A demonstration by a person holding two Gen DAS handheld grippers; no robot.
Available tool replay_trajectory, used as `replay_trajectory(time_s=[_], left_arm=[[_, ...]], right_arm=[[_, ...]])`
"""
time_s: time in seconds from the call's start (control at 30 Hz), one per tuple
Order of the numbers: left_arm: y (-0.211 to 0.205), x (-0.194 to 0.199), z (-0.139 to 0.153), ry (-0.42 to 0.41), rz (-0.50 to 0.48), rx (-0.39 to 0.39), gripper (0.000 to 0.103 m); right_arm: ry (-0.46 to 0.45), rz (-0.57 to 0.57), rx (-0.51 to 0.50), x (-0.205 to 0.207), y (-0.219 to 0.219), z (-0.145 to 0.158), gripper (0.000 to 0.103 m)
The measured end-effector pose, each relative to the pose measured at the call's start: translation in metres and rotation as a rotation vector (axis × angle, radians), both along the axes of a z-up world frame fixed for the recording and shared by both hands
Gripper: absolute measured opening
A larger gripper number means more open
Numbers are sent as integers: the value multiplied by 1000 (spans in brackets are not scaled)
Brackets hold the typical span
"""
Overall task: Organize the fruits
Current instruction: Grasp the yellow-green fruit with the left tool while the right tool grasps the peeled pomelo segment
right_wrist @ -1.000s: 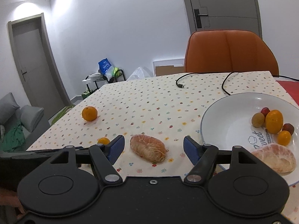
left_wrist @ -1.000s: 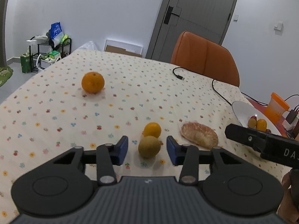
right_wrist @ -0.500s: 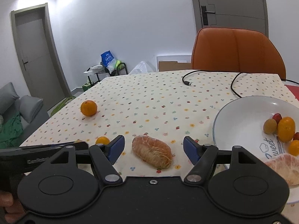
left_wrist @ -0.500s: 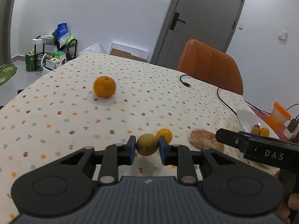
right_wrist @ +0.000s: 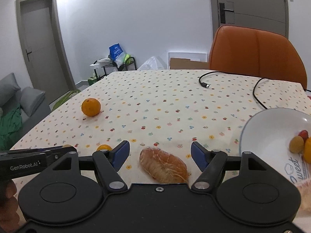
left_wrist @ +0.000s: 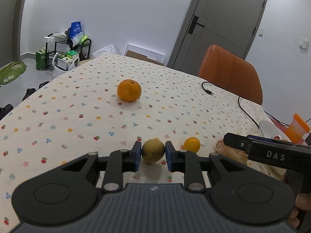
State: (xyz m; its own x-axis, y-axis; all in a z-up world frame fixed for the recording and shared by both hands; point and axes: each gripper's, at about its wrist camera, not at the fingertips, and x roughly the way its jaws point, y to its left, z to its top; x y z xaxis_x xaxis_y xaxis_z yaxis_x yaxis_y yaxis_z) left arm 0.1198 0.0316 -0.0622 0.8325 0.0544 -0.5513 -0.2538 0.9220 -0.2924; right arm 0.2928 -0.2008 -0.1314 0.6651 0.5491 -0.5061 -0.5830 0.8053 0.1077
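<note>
Fruit is scattered on the bench [left_wrist: 58, 116]: a greenish-yellow fruit [left_wrist: 153, 150] is pinched in the left claw [left_wrist: 152, 156], apparently lifted. Being round, it could be squeezed out. The right claw [right_wrist: 159, 156] is spread around a peeled citrus piece [right_wrist: 163, 167]; its soft flesh could be crushed.

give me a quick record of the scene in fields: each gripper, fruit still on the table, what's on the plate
left gripper: shut on the green-yellow fruit, which looks lifted off the tablecloth
right gripper: open, fingers either side of the peeled citrus piece, not touching
loose on the cloth: big orange, small orange, peeled citrus piece
plate: holds several small fruits, partly cut off by the frame
other: black cable, orange chair
</note>
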Motion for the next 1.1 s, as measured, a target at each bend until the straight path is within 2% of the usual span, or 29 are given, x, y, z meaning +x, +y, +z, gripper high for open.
replay_trajectory(time_s=[0.23, 0.5, 0.7, 0.9, 1.1], left_arm=[[5, -2, 0, 5, 15, -1, 25], [1, -5, 2, 2, 5, 6, 25], [-3, -6, 2, 4, -5, 9, 25], [-7, -5, 0, 8, -17, 14, 25], [-6, -3, -2, 12, -15, 9, 25]], right_arm=[[24, 20, -20, 3, 5, -7, 67], [45, 18, -22, -3, 1, -6, 47], [94, 42, 23, -10, -8, -4, 40], [57, 38, 16, -16, -7, -3, 40], [61, 30, 2, -8, -4, -7, 41]])
